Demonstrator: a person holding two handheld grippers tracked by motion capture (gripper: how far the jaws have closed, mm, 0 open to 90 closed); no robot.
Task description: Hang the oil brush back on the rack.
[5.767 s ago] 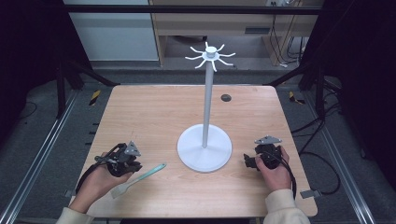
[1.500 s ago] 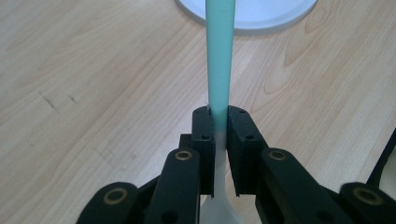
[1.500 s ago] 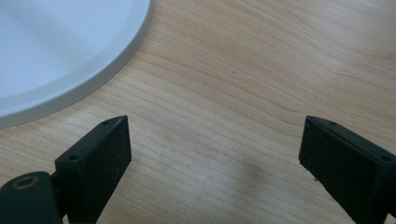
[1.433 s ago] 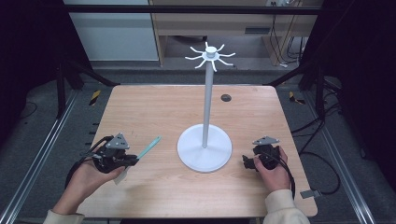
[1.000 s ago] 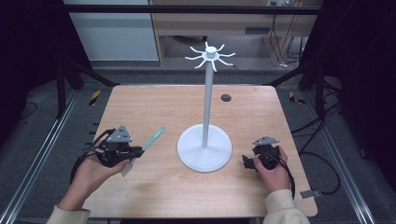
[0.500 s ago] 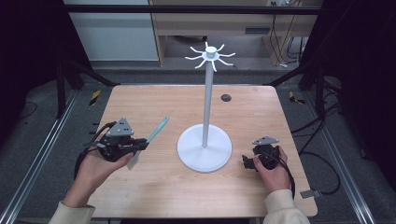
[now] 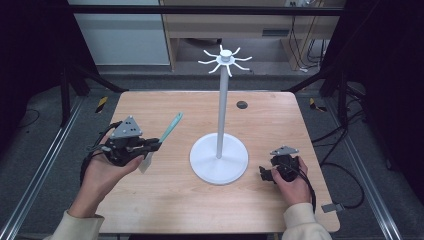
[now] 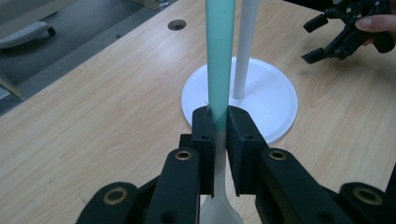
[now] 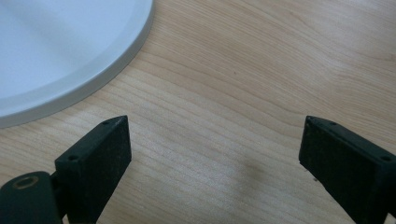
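A utensil with a teal handle (image 7: 171, 127) and a pale head is lifted off the wooden table (image 7: 165, 210), handle slanting up toward the stand. My left gripper (image 7: 152, 146) is shut on it at the left of the table. In the left gripper view the black jaws (image 8: 218, 116) pinch the utensil (image 8: 219, 56) where teal meets white. A white stand (image 7: 220, 110) with a round base (image 7: 218, 159) and a ring of hooks (image 7: 225, 57) at its top rises mid-table. My right gripper (image 7: 265, 175) rests open beside the base (image 9: 56, 56), its jaws (image 9: 215, 140) wide with bare wood between.
A small round hole (image 7: 242, 105) sits in the table behind the stand. Metal rails run along both sides of the table. A yellow-and-black tool (image 7: 101, 104) lies on the floor at the left, and cabinets stand at the back.
My left gripper has risen and drifted toward the stand with the utensil, whose handle now tilts higher. The right gripper has stayed put.
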